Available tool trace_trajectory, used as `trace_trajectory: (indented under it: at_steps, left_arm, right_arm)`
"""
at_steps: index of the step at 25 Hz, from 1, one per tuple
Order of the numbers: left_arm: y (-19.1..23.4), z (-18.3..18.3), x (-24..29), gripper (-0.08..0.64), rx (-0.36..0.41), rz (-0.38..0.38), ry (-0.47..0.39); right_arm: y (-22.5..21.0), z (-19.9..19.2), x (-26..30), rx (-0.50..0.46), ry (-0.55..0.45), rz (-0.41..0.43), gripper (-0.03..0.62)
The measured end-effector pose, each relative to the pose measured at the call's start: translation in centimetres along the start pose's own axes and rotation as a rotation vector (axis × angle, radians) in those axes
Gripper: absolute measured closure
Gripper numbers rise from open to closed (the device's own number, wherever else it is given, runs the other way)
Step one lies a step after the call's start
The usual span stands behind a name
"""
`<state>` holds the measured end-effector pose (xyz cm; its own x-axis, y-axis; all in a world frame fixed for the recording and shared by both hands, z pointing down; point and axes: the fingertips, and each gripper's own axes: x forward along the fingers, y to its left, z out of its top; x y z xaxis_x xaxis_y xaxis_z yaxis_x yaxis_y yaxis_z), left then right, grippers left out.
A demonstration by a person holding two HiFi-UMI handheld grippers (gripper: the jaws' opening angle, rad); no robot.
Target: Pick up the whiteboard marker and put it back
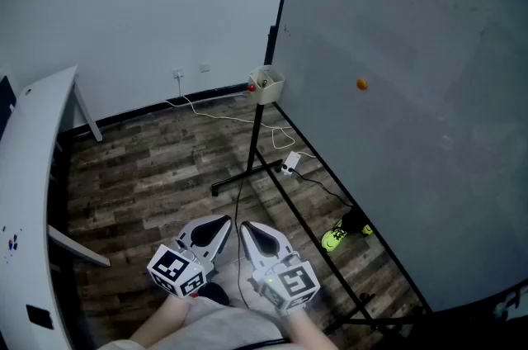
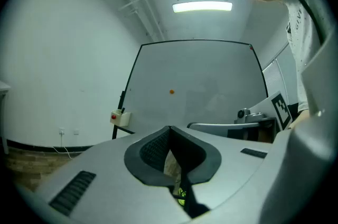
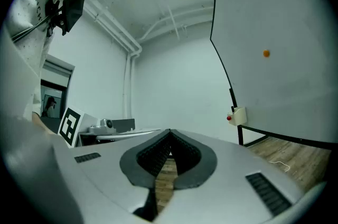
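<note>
left gripper (image 1: 224,222): my fingers pressed together, empty, low before the whiteboard (image 1: 412,92).
right gripper (image 1: 247,228): fingers pressed together, empty, nearer the whiteboard.
marker (image 1: 252,87): only a red tip shows, at the box (image 1: 270,84) on the whiteboard's left edge.

the floor (image 1: 157,175) is wood plank, brown-grey, grainy and matt. the whiteboard (image 1: 412,134) has a smooth, dull grey face, edged by a thin dark frame (image 1: 285,2) that looks like metal. its stand (image 1: 252,158) is black tube with a faint sheen. the small box (image 1: 268,86) on the frame looks like cream plastic. the left claw (image 1: 224,219) and right claw (image 1: 245,228) have smooth pale grey plastic shells with dark ribbed pads (image 2: 153,151), seemingly rubber. the wall (image 1: 148,2) is matt paint.
</note>
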<state>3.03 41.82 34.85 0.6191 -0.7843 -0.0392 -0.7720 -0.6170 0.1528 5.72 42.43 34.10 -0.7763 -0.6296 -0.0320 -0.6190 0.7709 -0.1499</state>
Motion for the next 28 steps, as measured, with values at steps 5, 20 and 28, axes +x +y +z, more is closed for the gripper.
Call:
trace_trajectory:
  at_steps: [5,20,28]
  left_arm:
    - [0.6,0.6,0.6,0.545,0.004,0.01,-0.004]
    - [7.8,-0.2,8.3,0.545,-0.03,-0.027,0.011]
    - [17.1,0.2,16.2,0.545,-0.044,-0.078,0.036]
  right_arm:
    - [-0.7,0.0,0.3,0.001,0.006,-0.01,0.574]
    - [-8.1,-1.2,7.0,0.052,0.043,-0.073,0.574]
    - [-15.8,-0.7,16.0,0.033,0.023,-0.117,0.572]
